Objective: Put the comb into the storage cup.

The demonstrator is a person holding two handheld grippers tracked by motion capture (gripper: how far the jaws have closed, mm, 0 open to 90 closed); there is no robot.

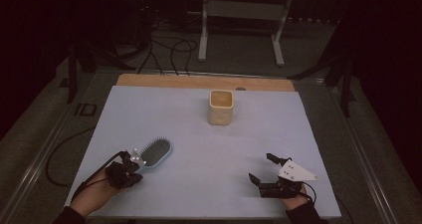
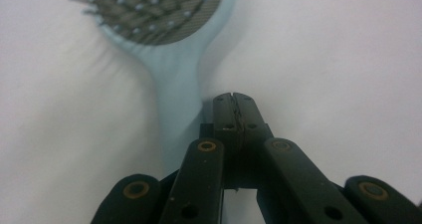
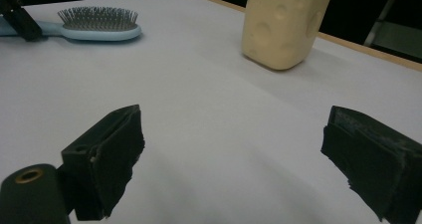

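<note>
Pale-blue hairbrush (image 1: 154, 153) lies bristles up near the table's (image 1: 199, 134) left front corner, handle pointing to the front edge. Left gripper (image 2: 234, 98) has jaws pressed together, just beside the handle, gripping nothing. Right gripper (image 1: 262, 169), near right front corner, has jaws wide apart, empty. Cream cup (image 1: 221, 107) stands upright toward the back edge.

Both grippers have black jaws with brass-ringed screws, trailing black cables, the right gripper (image 1: 269, 173) a grey three-cornered plate.
</note>
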